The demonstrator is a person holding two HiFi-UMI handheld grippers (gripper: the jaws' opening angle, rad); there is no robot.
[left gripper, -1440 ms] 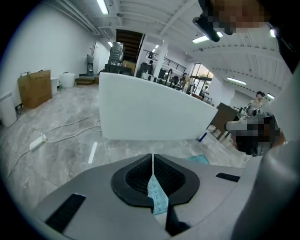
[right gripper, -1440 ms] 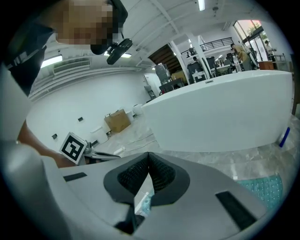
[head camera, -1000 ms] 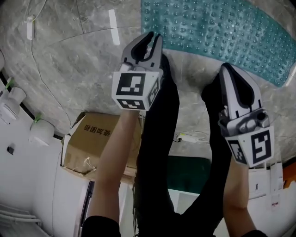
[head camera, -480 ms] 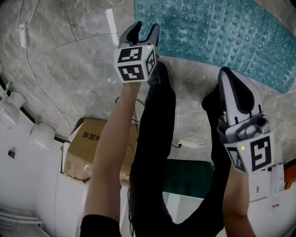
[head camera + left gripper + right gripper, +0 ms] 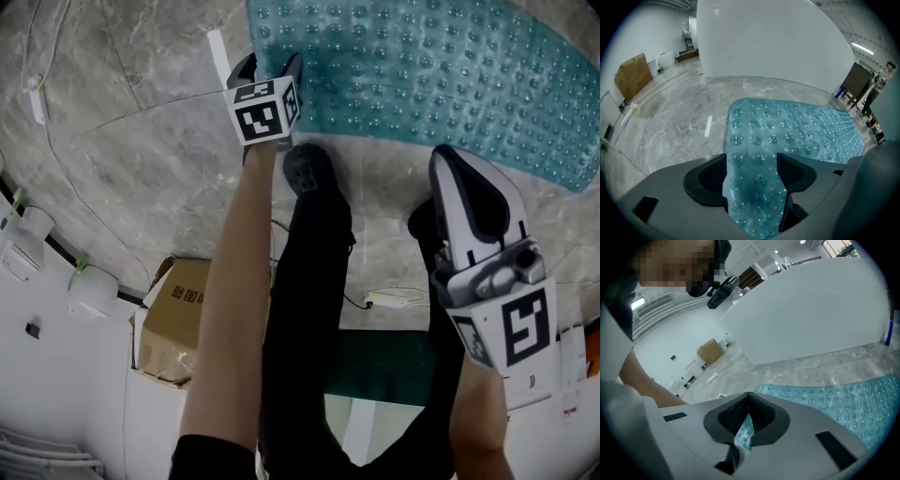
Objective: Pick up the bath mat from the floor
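- Nearest the head camera, right gripper (image 5: 449, 157): jaws clenched together on nothing, held above the floor (image 5: 141, 159) and short of the mat (image 5: 422, 66).
- Shoe (image 5: 305, 171): planted just beside the mat's near edge, and apart from it as far as the head view shows.
- Left gripper (image 5: 269, 66): lower down, pointing steeply at the mat's near left corner. Its jaws have just been opening and stand released, wide apart. The left gripper view shows that corner strip of mat between them, with neither pad pressing on it.
- Mat: teal, studded with bumps, lying flat on the marble floor; no part lifted yet.
- Likely step: closing on the corner to begin the lift.
- Risk 1: the mat lies flush, so a jaw may ride over the edge rather than under it. The pads would then close on air or skid off the bumps.
- Risk 2: a one-corner hold — the soft sheet could fold, drag or peel out of the grip unless the right gripper opens and takes a second hold.
- Risk 3: the shoe, so near the edge, could pin the mat if it shifts.
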